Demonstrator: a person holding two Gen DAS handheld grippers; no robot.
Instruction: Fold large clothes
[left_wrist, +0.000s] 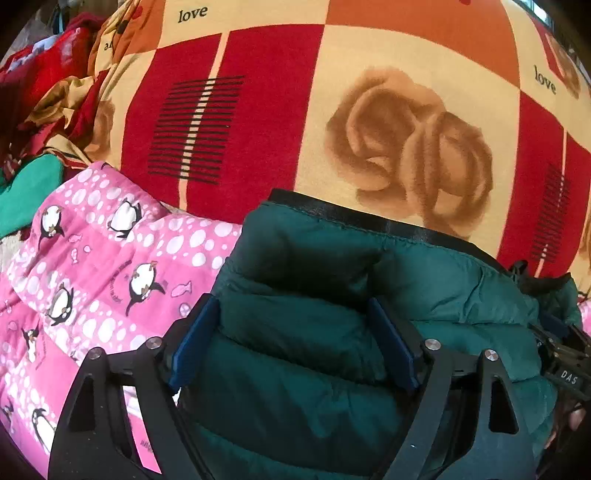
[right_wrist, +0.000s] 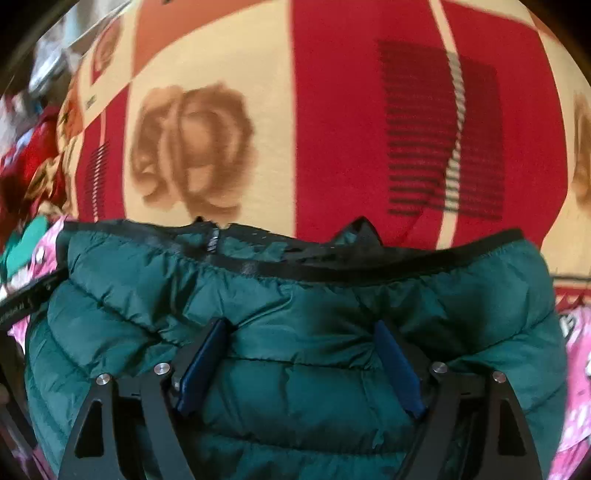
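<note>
Two grippers, both with jaws spread wide over the same dark green puffer jacket. The left gripper has its blue pads either side of a quilted roll near the jacket's left end, and the right gripper does the same nearer the middle, just below the black trim at 12 o'clock. Puffy fabric bulges between the pads in both wrist views, but neither pair looks clamped down on it yet.

The jacket lies bunched on a bed, on top of a pink penguin-print quilted garment that sticks out at 9 o'clock in the left view, with the red and cream rose blanket stretching away at 12.

My guess is the step is grabbing a fold line — so I'd close both sets of jaws on one full quilted roll each, at the same height, so the down doesn't squirt out sideways. Lift evenly, keep the black trim edge straight, and try not to catch the pink layer underneath.

Count: one green jacket, one pink penguin garment, one blanket, plus a heap of red and teal clothes at 10 o'clock — can't separate those into pieces.
</note>
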